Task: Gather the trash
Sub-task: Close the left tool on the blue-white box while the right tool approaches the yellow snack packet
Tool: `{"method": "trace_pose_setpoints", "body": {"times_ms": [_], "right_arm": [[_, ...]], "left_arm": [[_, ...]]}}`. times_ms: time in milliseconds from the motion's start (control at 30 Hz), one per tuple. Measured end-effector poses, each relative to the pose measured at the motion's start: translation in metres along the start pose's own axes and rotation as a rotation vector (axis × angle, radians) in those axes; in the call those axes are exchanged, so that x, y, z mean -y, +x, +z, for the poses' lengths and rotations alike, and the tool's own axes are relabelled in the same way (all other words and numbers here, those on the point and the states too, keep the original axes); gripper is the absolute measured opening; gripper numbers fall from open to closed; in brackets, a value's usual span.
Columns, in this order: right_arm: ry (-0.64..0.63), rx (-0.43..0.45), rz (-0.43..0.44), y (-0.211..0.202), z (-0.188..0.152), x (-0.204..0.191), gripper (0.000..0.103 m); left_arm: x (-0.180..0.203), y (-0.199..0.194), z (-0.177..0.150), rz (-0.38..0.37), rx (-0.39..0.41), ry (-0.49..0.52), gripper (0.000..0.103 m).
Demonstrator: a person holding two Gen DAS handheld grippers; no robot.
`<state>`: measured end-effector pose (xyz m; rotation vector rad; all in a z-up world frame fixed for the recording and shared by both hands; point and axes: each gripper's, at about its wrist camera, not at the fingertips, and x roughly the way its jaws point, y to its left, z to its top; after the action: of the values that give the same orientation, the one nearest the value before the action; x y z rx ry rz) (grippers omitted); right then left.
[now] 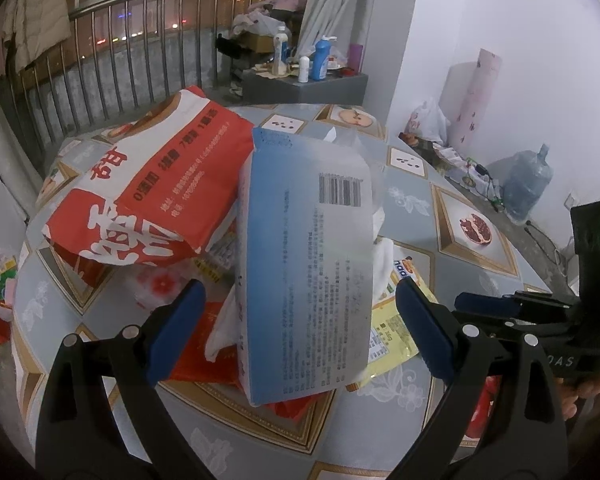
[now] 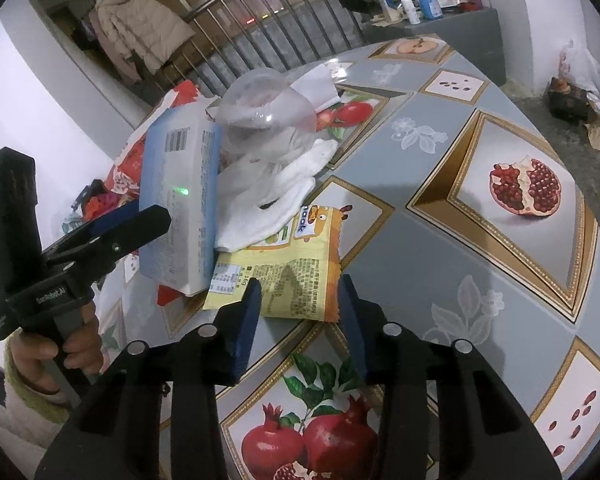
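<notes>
Table (image 2: 440, 240) — one wrapper (image 2: 296, 276), one carton (image 1: 304, 264).

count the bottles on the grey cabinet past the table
4 that I can make out: a white bottle with a blue label, a small white bottle, a blue bottle and a purple one. Clutter there may hide more.

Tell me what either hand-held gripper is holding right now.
Nothing. Left hand-held gripper straddles the blue box without touching; right hand-held gripper straddles the yellow wrapper, unpinched.
</notes>
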<state>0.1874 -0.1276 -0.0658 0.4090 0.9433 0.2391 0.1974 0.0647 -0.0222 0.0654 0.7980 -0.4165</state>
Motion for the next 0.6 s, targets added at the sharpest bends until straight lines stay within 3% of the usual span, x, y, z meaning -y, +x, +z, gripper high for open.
{"method": "trace_pose_setpoints", "body": {"times_ms": [200, 600], "right_arm": [[0.014, -0.018, 0.001, 0.006, -0.001, 0.002, 0.027], [0.021, -0.021, 0.018, 0.007, 0.001, 0.004, 0.027]], "left_arm": [[-0.003, 0.005, 0.005, -0.015, 0.000, -0.032, 0.092], [-0.004, 0.016, 0.002, 0.005, -0.024, -0.036, 0.092]]}}
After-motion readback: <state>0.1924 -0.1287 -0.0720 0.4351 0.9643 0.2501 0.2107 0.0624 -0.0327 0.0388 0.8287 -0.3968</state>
